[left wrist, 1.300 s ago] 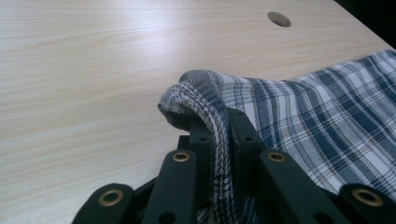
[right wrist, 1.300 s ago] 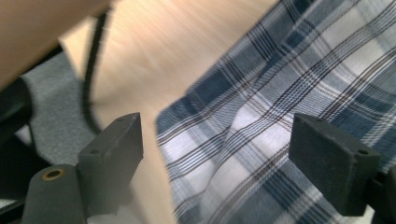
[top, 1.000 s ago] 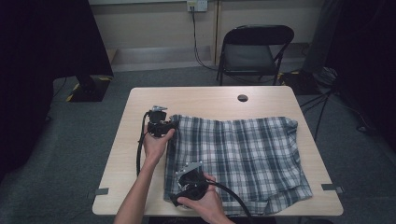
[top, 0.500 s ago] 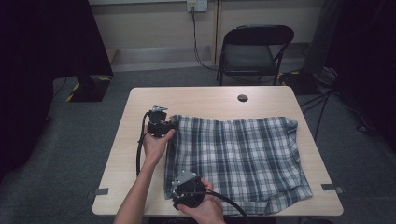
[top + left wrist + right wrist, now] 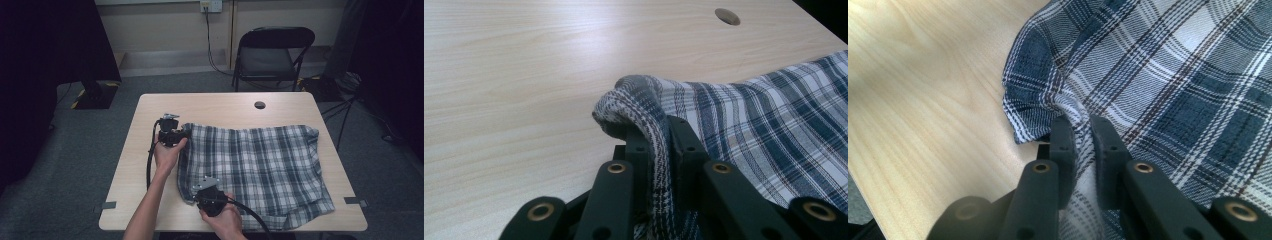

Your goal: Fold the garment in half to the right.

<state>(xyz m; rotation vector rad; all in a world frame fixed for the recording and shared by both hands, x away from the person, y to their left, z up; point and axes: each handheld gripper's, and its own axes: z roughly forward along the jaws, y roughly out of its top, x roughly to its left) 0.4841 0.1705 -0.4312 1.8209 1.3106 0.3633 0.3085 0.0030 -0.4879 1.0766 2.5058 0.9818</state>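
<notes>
A blue and white plaid garment lies spread flat on the wooden table. My left gripper is at its far left corner. In the left gripper view the jaws pinch a folded hem of the plaid cloth, lifted slightly off the wood. My right gripper is at the near left corner. Its jaws have just been closing, and a ridge of the plaid cloth is now pressed between them.
A round cable hole sits in the table's far side, also seen in the left gripper view. A black folding chair stands behind the table. Bare wood lies left of the garment. Small metal brackets mark the near edge.
The right hand has shifted slightly at the garment's near left corner. The left hand and the garment's far corner have stayed put.
</notes>
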